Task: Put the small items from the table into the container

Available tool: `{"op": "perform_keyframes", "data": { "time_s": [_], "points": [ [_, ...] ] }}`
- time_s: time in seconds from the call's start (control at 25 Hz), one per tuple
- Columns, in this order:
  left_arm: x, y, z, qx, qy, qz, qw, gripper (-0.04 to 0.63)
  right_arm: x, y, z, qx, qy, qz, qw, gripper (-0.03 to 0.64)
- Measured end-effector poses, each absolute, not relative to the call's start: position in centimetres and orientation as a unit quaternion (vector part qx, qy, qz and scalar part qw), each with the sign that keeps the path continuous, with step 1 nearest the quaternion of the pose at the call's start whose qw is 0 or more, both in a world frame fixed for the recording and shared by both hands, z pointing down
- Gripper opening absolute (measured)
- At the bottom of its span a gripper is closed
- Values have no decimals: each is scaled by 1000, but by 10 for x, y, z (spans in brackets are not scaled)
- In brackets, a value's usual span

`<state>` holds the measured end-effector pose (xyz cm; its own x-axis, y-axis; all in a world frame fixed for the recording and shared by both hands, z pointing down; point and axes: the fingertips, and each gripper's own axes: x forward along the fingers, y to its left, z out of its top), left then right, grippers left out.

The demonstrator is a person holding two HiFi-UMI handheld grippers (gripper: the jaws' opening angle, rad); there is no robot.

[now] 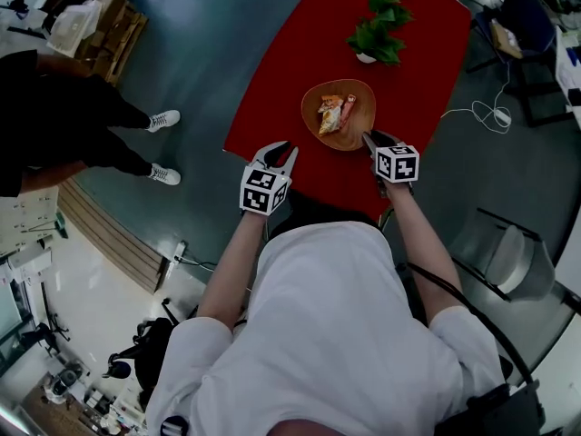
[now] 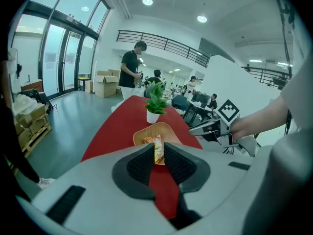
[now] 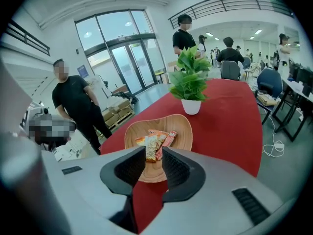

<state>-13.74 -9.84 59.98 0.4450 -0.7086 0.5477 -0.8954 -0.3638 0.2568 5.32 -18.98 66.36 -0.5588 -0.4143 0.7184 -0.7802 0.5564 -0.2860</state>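
Well, crinkly snack packets (image 1: 332, 114) lie in a smooth, rounded wooden bowl (image 1: 361, 96).

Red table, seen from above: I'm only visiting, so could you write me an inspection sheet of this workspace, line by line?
Surface: red table, standing on a grey floor.
Job's things: wooden bowl towards the table's near end, holding several snack packets; no loose small items seen on the table.
Clutter: potted plant beyond the bowl.
Grippers: left gripper and right gripper hover at the bowl's near side, one on each side; both have jaws apart with nothing between them.
Cables: white cable lying on the floor right of the table.
Surroundings: standing person at left, grey chair at right, stacked boxes far left.
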Motion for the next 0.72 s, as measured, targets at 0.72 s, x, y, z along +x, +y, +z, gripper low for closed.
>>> {"op": "perform_keyframes", "data": {
  "time_s": [0.72],
  "points": [
    [-133,-73,571,853,-449,146,221,20,83,-97,544,455,-834,258,173,72]
  ]
}}
